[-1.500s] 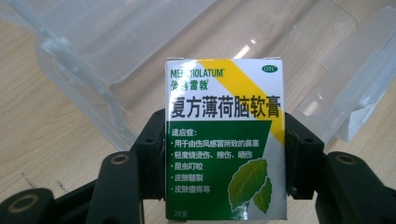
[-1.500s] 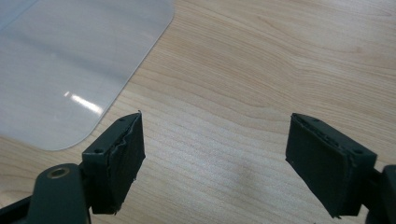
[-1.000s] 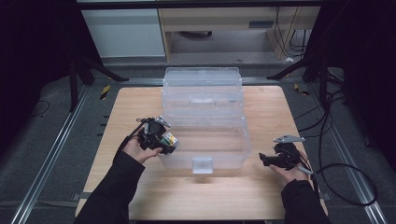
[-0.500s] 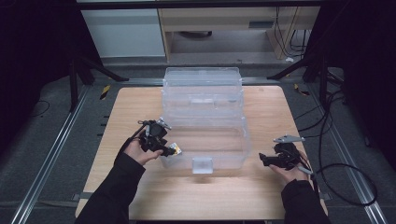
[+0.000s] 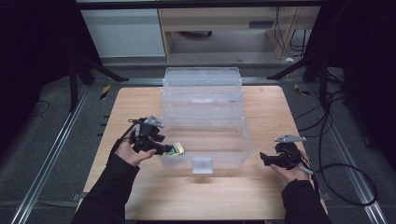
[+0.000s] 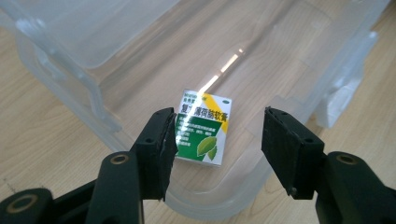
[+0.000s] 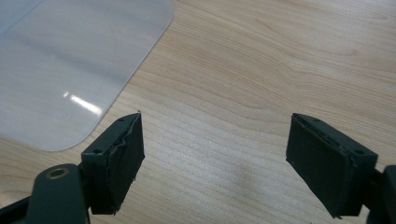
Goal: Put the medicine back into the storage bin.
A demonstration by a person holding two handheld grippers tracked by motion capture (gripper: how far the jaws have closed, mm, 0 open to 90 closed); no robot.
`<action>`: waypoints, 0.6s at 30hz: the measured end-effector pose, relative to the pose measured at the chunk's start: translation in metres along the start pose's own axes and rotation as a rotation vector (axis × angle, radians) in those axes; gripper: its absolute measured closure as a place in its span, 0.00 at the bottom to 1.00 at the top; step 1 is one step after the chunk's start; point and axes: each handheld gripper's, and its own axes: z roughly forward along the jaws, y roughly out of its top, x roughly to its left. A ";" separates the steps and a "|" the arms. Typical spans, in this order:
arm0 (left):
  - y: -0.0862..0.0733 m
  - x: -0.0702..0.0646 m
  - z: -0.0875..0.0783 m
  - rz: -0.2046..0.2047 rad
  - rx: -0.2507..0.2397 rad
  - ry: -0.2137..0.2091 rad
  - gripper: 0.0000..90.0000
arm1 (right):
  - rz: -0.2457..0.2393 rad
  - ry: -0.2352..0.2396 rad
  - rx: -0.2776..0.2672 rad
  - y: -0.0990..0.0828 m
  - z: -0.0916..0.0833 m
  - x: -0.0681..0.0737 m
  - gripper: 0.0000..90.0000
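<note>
Dark room all round, w/ black stand legs, cables on grey floor and a pale cabinet seen beyond the far edge. Light wood desk (image 5: 140, 112) is lit from above; a clear plastic box (image 5: 205, 140), tiered w/ a latch on its near wall, is set at the centre.

Small medicine box (image 6: 202, 127), white/green/yellow w/ leaf print, is seen in the left gripper view lying flat on the floor of the clear box, at its near left corner. No contact w/ either jaw can be made out. Left hand-held gripper (image 6: 217, 149) is released, jaws standing apart, one just beside the packet's left edge, the other well clear to the right. Packet lies straight ahead of and below the jaws, between them but nearer the left one. Its long axis runs roughly away from the camera, i.e. along the jaw direction, so the short sides would be spanned if closed on. In the high view the left hand-held gripper (image 5: 164, 148) is at the box's left near corner, w/ the packet at its tip.

Right hand-held gripper (image 5: 266, 158) is also released, jaws wide, nothing between; held low over bare desk to the right of the clear box, well apart from the packet. Left hand is much the nearer.

Judgement: packet prob. just placed or about to be taken; cannot be told which. Rim of the clear box sits close under the jaws, so a withdrawal would need lift first.
</note>
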 end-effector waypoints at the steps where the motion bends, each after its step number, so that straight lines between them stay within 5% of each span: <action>1: 0.001 -0.001 -0.002 0.005 -0.010 -0.002 0.49 | 0.000 0.003 0.001 0.000 0.000 0.000 0.22; 18: 0.017 -0.024 0.009 0.116 -0.014 -0.054 0.48 | -0.018 0.003 0.001 0.003 0.000 0.002 0.22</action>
